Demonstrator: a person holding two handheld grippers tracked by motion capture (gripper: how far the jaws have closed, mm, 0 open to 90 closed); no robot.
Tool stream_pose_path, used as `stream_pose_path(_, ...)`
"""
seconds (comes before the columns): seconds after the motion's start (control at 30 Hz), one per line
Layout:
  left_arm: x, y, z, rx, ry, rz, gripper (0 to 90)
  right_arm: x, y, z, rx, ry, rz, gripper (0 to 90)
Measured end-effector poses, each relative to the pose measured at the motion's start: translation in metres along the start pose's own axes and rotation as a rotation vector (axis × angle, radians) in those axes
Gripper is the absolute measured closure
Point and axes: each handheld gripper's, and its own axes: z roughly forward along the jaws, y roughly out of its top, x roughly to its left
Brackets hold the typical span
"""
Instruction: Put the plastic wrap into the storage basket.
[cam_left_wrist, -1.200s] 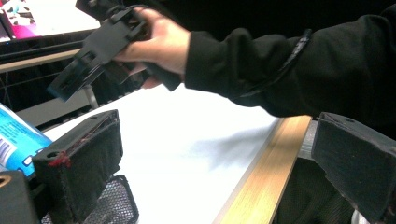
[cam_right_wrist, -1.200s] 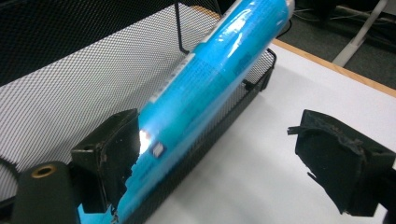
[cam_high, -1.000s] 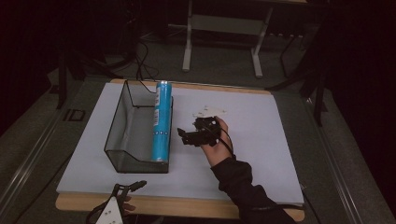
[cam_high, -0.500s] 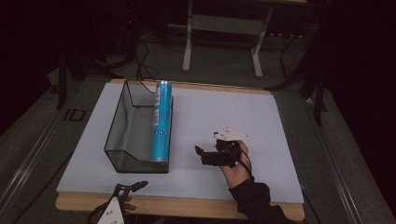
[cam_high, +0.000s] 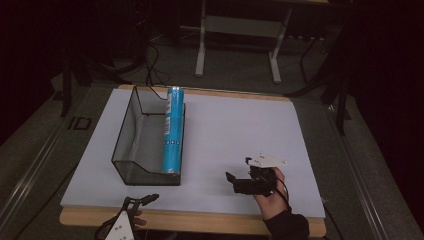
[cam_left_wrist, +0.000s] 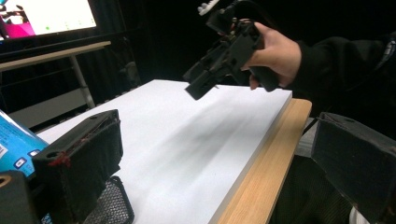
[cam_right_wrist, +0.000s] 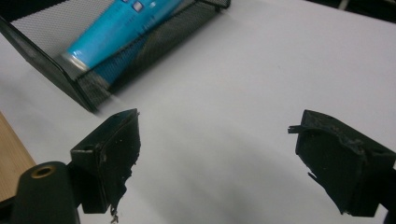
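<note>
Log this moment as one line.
tube: lying in mesh tray | right tool: open, empty, above table | left tool: open, empty, at near table edge

The basket (cam_high: 135, 150) is looking like thin black wire mesh, matt, with a smooth metal rim running round the top. The tube (cam_high: 172, 131) inside it is showing a glossy turquoise skin, plastic or coated card, hard to say which, and its near end is looking like shiny metal in the right gripper view. The table (cam_high: 235, 125) is wearing a smooth matt white top, with a plain light wood edge (cam_high: 200, 221) showing along the near side. The right gripper (cam_high: 234, 181) is looking like matt black plastic, its pads (cam_right_wrist: 119, 154) rough and chipped. The left gripper's pads (cam_left_wrist: 86, 154) are looking fuzzy, cloth-like.
</note>
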Motion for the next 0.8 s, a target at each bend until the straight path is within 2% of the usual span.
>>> stream_pose_path(0.43,-0.001,0.000,0.000,0.008,-0.005,0.009,2.6,-0.011,-0.025,-0.020,0.006,-0.035,0.001,13.7)
stream_pose_path(0.8,-0.002,-0.002,0.002,0.020,-0.017,0.012,2.6,-0.024,-0.040,-0.021,0.023,-0.081,0.006,13.8)
